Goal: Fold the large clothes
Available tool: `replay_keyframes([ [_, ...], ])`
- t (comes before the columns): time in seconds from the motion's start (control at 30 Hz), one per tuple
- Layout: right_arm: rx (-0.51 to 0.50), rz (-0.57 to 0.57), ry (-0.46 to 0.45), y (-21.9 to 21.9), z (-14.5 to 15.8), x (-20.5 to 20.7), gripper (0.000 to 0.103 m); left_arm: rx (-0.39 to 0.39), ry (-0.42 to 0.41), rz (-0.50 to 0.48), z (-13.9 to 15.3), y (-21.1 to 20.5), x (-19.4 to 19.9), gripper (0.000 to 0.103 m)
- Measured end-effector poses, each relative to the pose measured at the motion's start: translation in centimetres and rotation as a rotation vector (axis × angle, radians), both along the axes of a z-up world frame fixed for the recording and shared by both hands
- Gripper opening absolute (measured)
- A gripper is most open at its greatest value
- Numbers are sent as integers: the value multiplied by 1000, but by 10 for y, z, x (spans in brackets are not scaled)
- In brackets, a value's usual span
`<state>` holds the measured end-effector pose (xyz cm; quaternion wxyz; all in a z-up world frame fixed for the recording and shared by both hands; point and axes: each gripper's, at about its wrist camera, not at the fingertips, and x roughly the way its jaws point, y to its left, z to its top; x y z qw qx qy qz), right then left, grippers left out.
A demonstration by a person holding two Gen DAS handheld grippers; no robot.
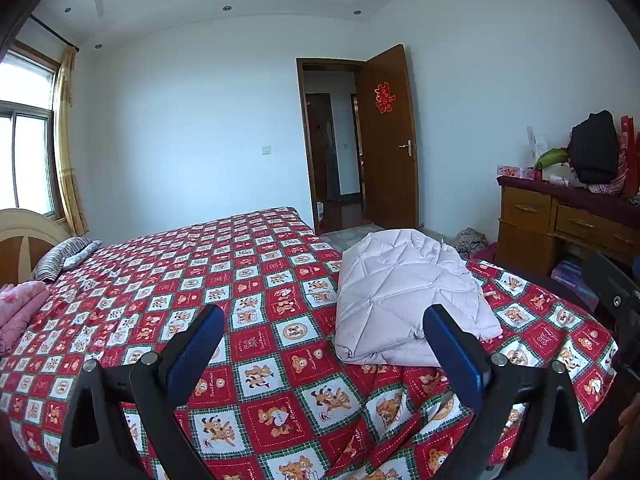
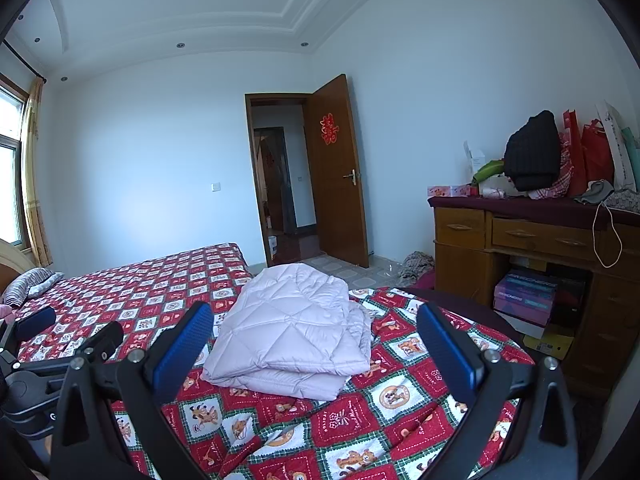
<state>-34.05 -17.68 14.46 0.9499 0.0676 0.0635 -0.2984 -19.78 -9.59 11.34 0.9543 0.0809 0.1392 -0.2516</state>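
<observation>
A pale quilted jacket [image 2: 288,332] lies folded into a compact bundle on the red patchwork bedspread [image 1: 240,280], right of centre in the left wrist view and centre frame in the right. The left gripper [image 1: 324,352] and the right gripper [image 2: 316,344] hang short of it, jaws spread wide and holding nothing. The folding appears essentially done; at most a final tidying of the layered edges seems left.
</observation>
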Motion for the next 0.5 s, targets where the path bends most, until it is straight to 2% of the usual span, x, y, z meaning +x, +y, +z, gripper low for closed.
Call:
replay_keyframes([
  [0.5,0,-3,0,1,0,0,103,-1,4,1,-1,1,0,100],
])
